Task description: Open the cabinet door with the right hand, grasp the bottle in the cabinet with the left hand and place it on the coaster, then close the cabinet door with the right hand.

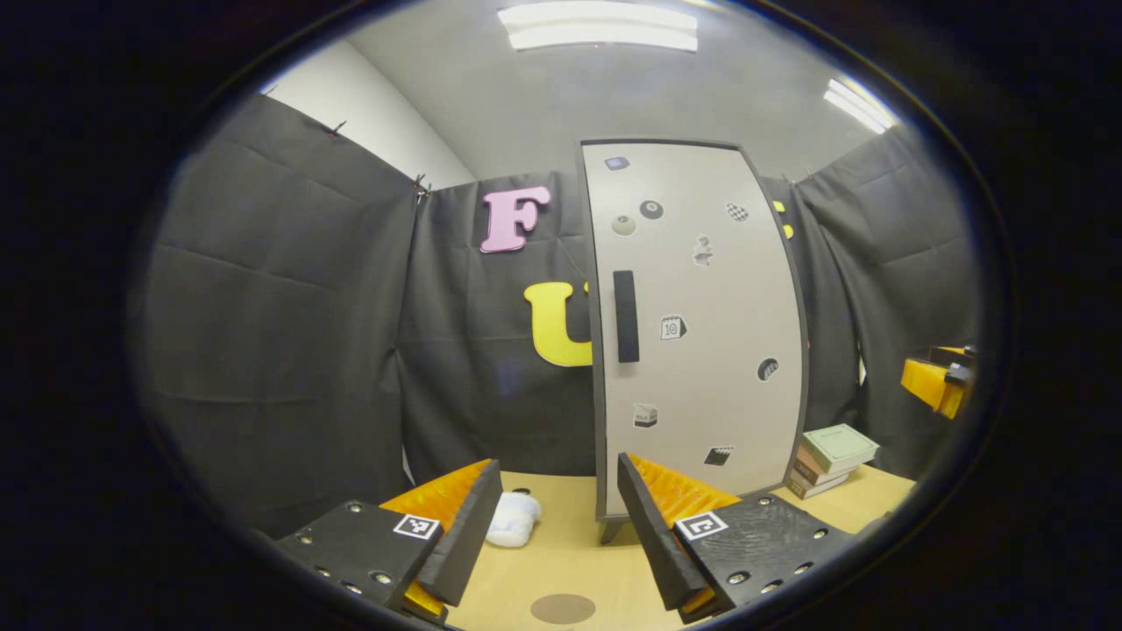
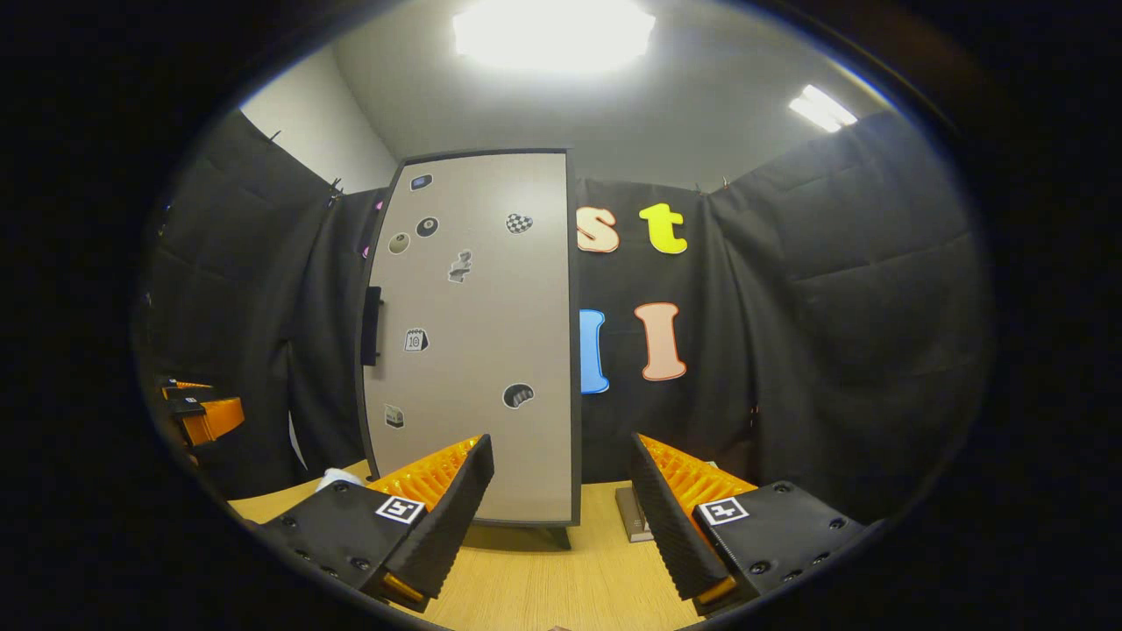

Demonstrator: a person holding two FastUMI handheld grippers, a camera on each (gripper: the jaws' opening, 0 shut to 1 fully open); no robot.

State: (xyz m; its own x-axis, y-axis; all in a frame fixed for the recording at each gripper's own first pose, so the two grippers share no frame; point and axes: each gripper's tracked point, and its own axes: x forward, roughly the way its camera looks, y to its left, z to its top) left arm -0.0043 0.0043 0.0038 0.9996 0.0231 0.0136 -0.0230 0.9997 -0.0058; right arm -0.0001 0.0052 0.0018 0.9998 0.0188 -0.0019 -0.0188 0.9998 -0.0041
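The cabinet [image 1: 697, 324] stands upright on the light wooden surface [image 1: 561, 561] with its door [image 2: 478, 337] closed, so the bottle inside is hidden. The pale door carries several small stickers, and a dark vertical handle [image 1: 625, 316] sits near its left edge in the left gripper view; in the right gripper view the same handle [image 2: 372, 326] shows at the door's far left edge.

The left gripper [image 1: 557, 517] hovers low over the surface in front of the cabinet, its fingers spread wide with nothing between them. Just ahead of it, on the surface near the bottom of the left gripper view, lies the round brown coaster [image 1: 563, 607]. A white fluffy object [image 1: 514, 519] rests on the surface beside the cabinet's left foot, and a stack of books [image 1: 831, 458] lies to the cabinet's right.

The right gripper [image 2: 561, 508] also faces the cabinet, its fingers spread apart and holding nothing. It appears as well at the right edge of the left gripper view, well apart from the door.
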